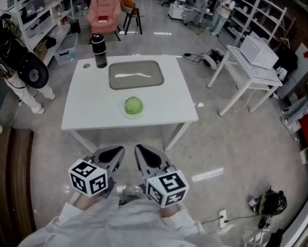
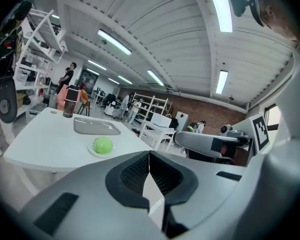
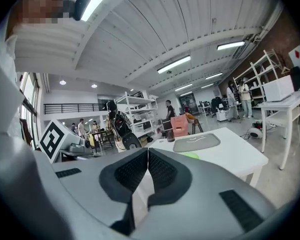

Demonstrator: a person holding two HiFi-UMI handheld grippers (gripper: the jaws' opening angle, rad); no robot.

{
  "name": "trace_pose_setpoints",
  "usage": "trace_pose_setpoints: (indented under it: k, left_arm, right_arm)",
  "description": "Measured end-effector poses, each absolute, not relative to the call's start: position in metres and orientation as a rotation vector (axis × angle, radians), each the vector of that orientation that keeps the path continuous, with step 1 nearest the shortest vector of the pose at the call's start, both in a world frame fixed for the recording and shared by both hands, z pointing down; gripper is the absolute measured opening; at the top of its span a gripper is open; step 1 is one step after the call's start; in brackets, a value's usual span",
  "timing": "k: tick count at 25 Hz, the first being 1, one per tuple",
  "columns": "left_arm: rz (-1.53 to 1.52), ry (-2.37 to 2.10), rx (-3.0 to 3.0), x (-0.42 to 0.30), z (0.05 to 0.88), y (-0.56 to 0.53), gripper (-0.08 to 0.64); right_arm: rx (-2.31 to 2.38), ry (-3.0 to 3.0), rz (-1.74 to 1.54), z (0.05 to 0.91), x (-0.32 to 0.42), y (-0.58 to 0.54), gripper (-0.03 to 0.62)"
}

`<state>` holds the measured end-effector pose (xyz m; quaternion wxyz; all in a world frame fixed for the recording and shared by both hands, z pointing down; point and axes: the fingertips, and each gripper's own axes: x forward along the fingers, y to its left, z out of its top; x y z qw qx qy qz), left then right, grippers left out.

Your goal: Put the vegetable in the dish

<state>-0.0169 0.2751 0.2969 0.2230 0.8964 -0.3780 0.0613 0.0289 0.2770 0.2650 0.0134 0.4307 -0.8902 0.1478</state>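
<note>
A round green vegetable (image 1: 133,105) rests on a small pale dish (image 1: 132,114) near the front edge of the white table (image 1: 87,107); the left gripper view shows the vegetable (image 2: 102,145) too, and the right gripper view only a green sliver (image 3: 192,155). My left gripper (image 1: 121,149) and right gripper (image 1: 138,148) hover side by side off the table's front edge, well short of the vegetable. Both are shut and hold nothing. The left gripper (image 2: 148,155) and the right gripper (image 3: 147,151) have their jaw tips pressed together in their own views.
A grey tray (image 1: 136,74) lies at the table's far side, with a dark bottle (image 1: 98,50) at its back left corner. A second white table (image 1: 251,68) stands to the right, a pink armchair (image 1: 104,13) behind, and cables and gear (image 1: 267,204) on the floor.
</note>
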Motion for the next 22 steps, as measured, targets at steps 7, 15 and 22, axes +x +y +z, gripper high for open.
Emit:
trace_pose_setpoints:
  k: [7, 15, 22]
  left_arm:
    - [0.189, -0.979, 2.458, -0.022, 0.306, 0.235, 0.009]
    - [0.199, -1.001, 2.376, -0.034, 0.332, 0.200, 0.009]
    - [0.180, -1.030, 2.362, -0.030, 0.333, 0.136, 0.009]
  right_arm:
    - [1.367, -2.745, 0.548, 0.274, 0.016, 0.238, 0.014]
    - [1.381, -2.717, 0.646, 0.300, 0.021, 0.201, 0.014]
    - [1.368, -2.750, 0.523, 0.288, 0.025, 0.134, 0.014]
